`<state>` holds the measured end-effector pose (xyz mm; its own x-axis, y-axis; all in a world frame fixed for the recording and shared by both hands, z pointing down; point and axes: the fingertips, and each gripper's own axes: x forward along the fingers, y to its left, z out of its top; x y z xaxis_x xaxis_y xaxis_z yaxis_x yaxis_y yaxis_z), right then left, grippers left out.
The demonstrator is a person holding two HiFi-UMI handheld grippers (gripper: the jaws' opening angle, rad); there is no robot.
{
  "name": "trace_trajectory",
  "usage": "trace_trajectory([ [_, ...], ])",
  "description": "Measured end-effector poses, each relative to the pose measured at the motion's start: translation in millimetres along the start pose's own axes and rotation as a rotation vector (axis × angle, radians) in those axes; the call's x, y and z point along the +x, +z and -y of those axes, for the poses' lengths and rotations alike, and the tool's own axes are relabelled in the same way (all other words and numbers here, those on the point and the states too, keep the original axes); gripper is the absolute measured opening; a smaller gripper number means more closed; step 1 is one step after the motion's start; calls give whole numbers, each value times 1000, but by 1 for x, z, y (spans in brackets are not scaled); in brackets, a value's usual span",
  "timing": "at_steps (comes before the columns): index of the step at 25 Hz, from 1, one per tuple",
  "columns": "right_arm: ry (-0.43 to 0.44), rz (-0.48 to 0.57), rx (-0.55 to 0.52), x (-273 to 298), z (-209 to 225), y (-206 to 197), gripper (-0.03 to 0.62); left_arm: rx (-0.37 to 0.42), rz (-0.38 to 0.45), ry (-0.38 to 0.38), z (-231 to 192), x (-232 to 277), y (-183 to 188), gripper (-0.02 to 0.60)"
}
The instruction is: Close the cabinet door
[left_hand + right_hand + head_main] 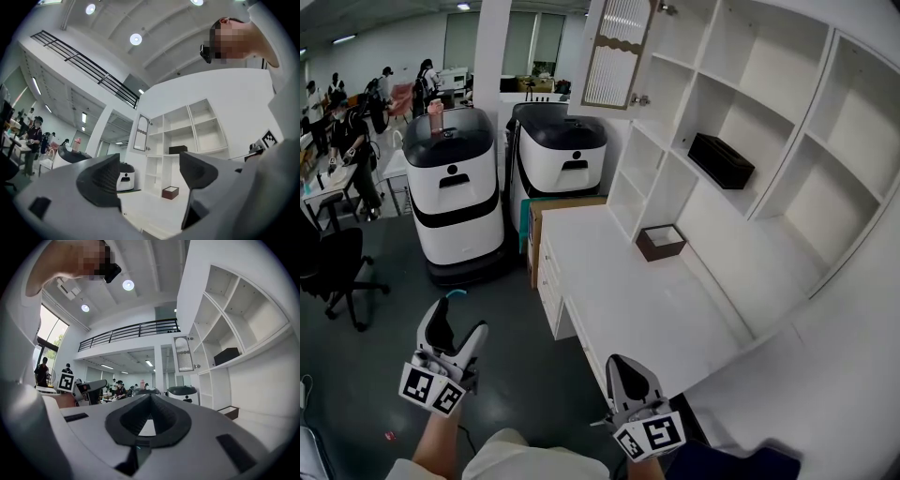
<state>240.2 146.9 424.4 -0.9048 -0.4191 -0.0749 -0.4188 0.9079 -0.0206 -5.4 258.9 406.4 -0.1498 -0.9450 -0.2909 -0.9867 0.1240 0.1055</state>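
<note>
Dark floor (516, 366) lies under both tools, which are held low before the white bench (628, 300). Left tool (459, 323) has its jaws spread wide with nothing between them. Right tool (621, 366) has its jaws pressed together, empty. Farther along the bench a small brown box (661, 242) sits against the white shelf unit (741, 84). At that unit's top left the cabinet door (619, 52) stands swung open, well apart from both tools.
</note>
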Motion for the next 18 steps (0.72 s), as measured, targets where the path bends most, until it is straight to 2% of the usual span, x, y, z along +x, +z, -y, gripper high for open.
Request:
trace_trajectory([
  [5, 19, -14, -1, 16, 6, -11, -3, -8, -14, -17, -10, 23, -10, 405],
  [9, 21, -46, 0, 49, 19, -22, -3, -24, -40, -30, -27, 62, -36, 411],
  [13, 25, -55, -1, 110, 41, -27, -3, -40, -44, -54, -63, 126, -63, 411],
  [18, -17, -53, -3, 227, 87, -22, -3, -64, -47, -125, -128, 245, -94, 411],
])
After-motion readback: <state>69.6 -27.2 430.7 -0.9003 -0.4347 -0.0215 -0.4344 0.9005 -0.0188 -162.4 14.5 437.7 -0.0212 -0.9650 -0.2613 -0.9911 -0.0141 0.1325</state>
